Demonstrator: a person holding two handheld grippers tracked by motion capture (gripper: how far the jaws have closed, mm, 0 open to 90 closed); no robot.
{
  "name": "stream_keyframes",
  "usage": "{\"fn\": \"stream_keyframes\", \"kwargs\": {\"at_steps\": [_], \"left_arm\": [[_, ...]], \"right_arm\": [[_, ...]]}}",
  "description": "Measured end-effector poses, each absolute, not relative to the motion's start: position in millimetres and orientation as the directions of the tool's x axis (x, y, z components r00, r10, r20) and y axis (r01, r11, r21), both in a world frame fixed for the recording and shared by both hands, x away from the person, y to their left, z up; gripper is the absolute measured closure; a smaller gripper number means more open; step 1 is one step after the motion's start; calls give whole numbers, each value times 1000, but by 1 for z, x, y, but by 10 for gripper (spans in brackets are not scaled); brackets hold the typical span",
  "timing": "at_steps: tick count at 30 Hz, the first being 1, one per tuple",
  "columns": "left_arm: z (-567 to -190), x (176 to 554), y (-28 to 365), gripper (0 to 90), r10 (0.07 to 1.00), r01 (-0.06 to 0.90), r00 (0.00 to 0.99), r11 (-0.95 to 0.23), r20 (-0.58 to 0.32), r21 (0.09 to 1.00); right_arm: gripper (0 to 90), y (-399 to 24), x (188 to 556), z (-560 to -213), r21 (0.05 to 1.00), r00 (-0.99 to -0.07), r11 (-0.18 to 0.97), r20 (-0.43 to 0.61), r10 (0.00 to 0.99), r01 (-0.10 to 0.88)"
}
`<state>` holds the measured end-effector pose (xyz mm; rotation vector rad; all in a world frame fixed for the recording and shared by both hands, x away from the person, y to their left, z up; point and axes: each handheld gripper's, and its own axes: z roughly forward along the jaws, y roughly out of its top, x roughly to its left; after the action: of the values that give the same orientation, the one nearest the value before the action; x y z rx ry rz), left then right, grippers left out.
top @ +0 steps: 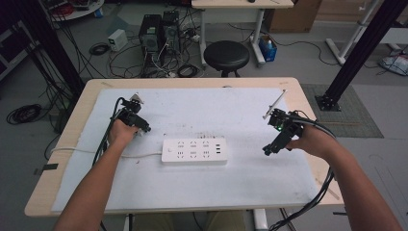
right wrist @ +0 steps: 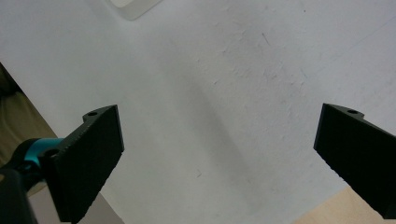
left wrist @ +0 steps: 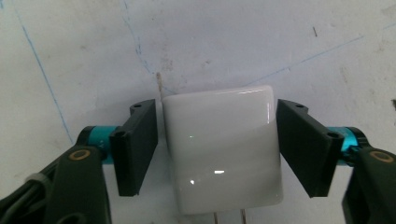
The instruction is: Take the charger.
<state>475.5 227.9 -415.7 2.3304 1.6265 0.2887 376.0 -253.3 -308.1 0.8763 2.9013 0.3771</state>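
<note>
A glossy white plug-in charger (left wrist: 222, 149) lies on the white mat, its two metal prongs pointing toward the camera at the bottom of the left gripper view. My left gripper (left wrist: 216, 100) straddles it, one black pad on each side, and a thin sliver of mat shows between each pad and the charger. From above, the left gripper (top: 142, 127) sits low on the mat just left of a white power strip (top: 194, 151). My right gripper (top: 268, 149) hovers open over the mat's right part, and nothing lies between its wide-set fingers (right wrist: 88, 154).
The power strip's white cable (top: 86, 151) runs left off the wooden table (top: 308, 96). A corner of the strip (right wrist: 135, 7) shows in the right gripper view. A black stool (top: 226, 54) and computer boxes with cables stand on the floor beyond the far edge.
</note>
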Motion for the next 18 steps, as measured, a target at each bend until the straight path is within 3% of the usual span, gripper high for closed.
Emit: {"fn": "stream_keyframes", "kwargs": {"at_steps": [10, 18], "left_arm": [[-414, 474, 229, 422, 931, 870, 366, -341, -4, 356], [-405, 468, 233, 425, 918, 843, 396, -364, 0, 396]], "right_arm": [[10, -254, 377, -309, 261, -839, 811, -12, 545, 523], [12, -254, 377, -311, 269, -835, 805, -8, 550, 528]]}}
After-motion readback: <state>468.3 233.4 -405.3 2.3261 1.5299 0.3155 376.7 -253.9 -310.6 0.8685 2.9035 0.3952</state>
